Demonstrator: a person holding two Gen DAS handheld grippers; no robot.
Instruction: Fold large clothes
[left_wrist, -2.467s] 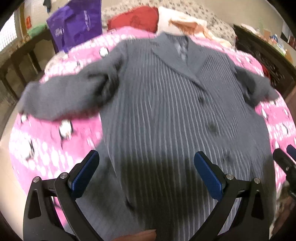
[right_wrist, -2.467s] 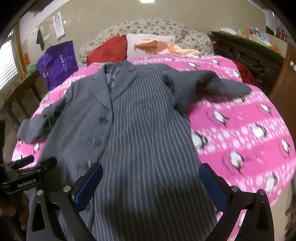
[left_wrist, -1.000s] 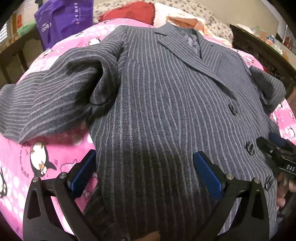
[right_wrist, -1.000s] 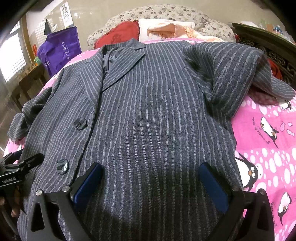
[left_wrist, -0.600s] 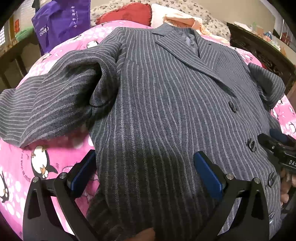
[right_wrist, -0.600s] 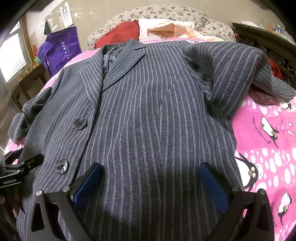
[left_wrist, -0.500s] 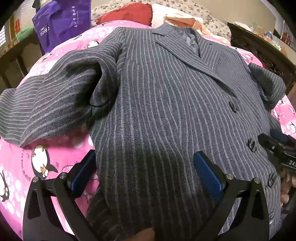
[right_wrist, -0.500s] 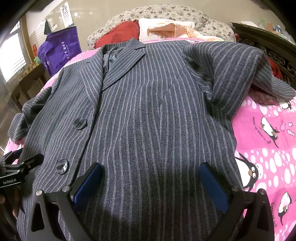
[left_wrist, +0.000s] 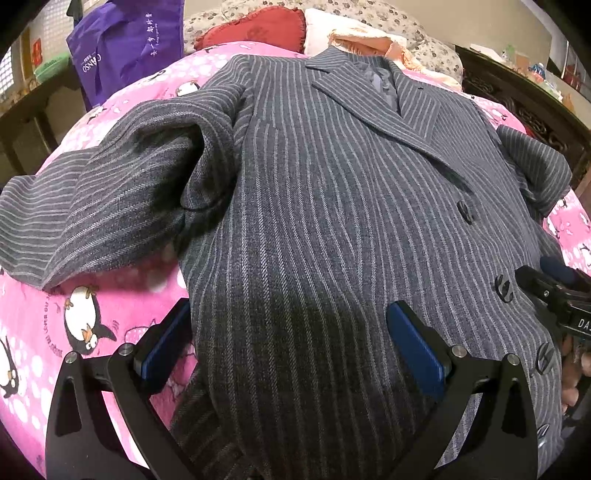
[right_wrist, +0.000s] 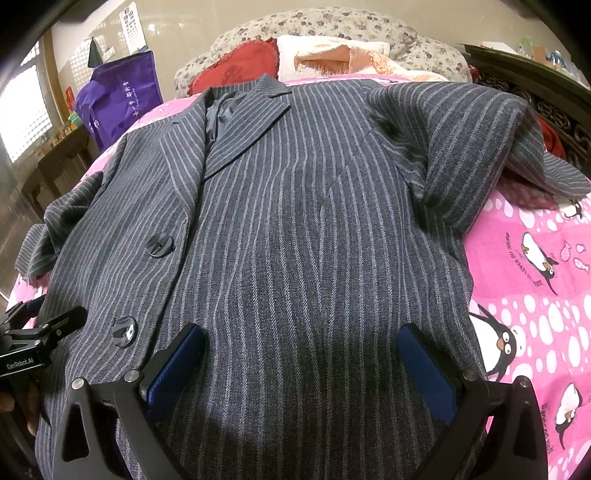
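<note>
Warm indoor light falls from overhead behind me, so a dark shadow lies on the striped coat (left_wrist: 332, 221) between my fingers (right_wrist: 177, 365). A bright window (right_wrist: 22, 122) glares far off to my left. Both views are sharp, bulging fisheye, corners blacked out.

Pink penguin-print blanket (right_wrist: 535, 258) covers the bed — red cushion (right_wrist: 236, 66), purple bag (right_wrist: 118, 96) and floral headboard (right_wrist: 332, 26) behind.
</note>
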